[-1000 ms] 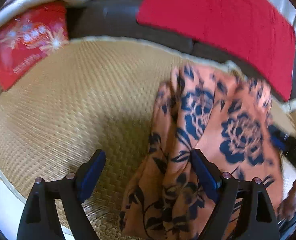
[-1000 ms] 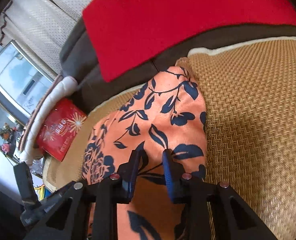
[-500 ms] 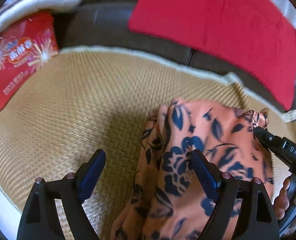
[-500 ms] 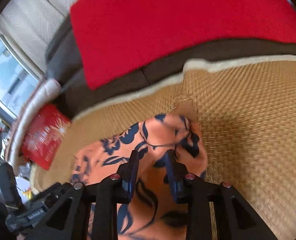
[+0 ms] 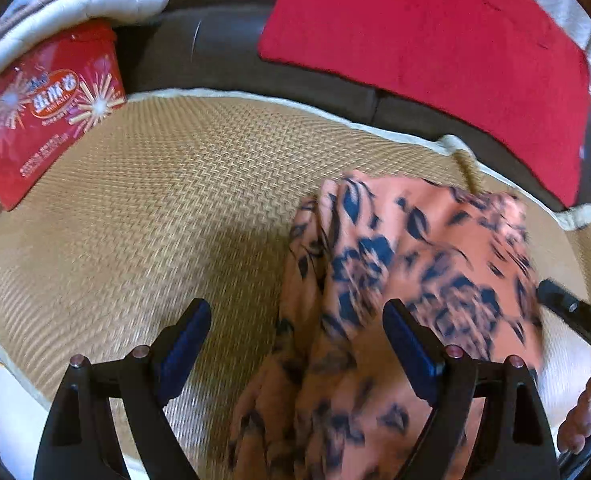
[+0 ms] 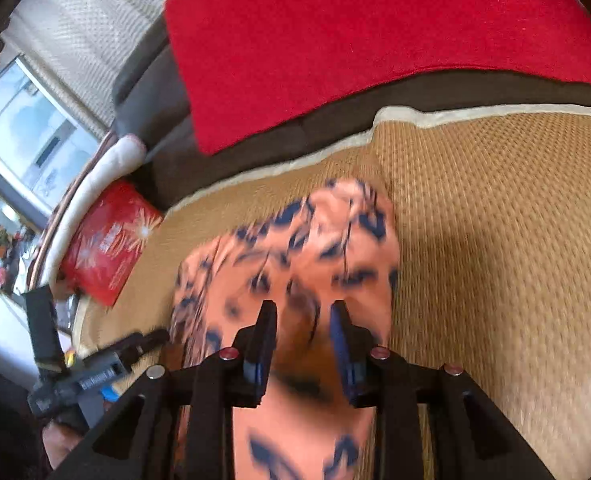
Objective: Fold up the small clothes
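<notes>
Woven mat under floral garment

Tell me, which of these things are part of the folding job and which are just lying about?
Part of the job:
orange cloth with dark blue flowers
right gripper
left gripper

Lying about:
red fireworks-print packet
red cloth
woven straw mat

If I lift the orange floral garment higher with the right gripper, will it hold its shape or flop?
The orange floral garment will likely flop: it already bunches in soft folds on the woven mat. It looks thin and light. Only the right gripper has cloth between its fingers, so the rest would probably hang.
</notes>
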Demonstrator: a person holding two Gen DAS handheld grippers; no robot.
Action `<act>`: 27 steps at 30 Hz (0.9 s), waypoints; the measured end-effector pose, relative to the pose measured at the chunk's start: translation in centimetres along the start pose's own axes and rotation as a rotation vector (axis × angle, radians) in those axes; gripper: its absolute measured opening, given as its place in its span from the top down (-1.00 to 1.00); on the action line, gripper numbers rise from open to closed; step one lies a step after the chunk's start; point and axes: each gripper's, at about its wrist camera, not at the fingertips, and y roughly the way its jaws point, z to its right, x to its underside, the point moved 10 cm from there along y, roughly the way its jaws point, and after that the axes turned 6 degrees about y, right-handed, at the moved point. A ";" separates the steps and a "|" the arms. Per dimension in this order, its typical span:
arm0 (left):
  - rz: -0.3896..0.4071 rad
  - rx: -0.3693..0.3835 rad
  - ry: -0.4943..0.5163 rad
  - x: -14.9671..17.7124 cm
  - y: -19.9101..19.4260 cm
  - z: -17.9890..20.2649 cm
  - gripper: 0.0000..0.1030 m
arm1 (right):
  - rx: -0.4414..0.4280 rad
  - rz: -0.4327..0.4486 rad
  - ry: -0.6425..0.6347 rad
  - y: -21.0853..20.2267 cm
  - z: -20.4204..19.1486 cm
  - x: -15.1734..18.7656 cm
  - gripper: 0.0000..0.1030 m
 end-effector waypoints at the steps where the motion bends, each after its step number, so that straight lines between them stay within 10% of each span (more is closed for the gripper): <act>1: 0.004 -0.001 0.007 0.7 -0.6 0.1 -0.72 | 0.001 -0.011 -0.014 -0.6 -0.2 1.1 0.38; 13: -0.160 0.027 0.051 7.5 0.9 0.2 -0.72 | -0.032 -0.035 -0.051 -2.9 -1.5 8.6 0.31; 17: -0.035 0.107 -0.034 4.6 -1.6 -1.0 -0.73 | -0.095 0.041 0.067 -4.9 -0.2 6.9 -0.59; 27: -0.119 0.402 -0.257 3.4 2.4 -1.3 -0.81 | -0.099 -0.023 0.235 -1.0 3.9 4.9 -0.59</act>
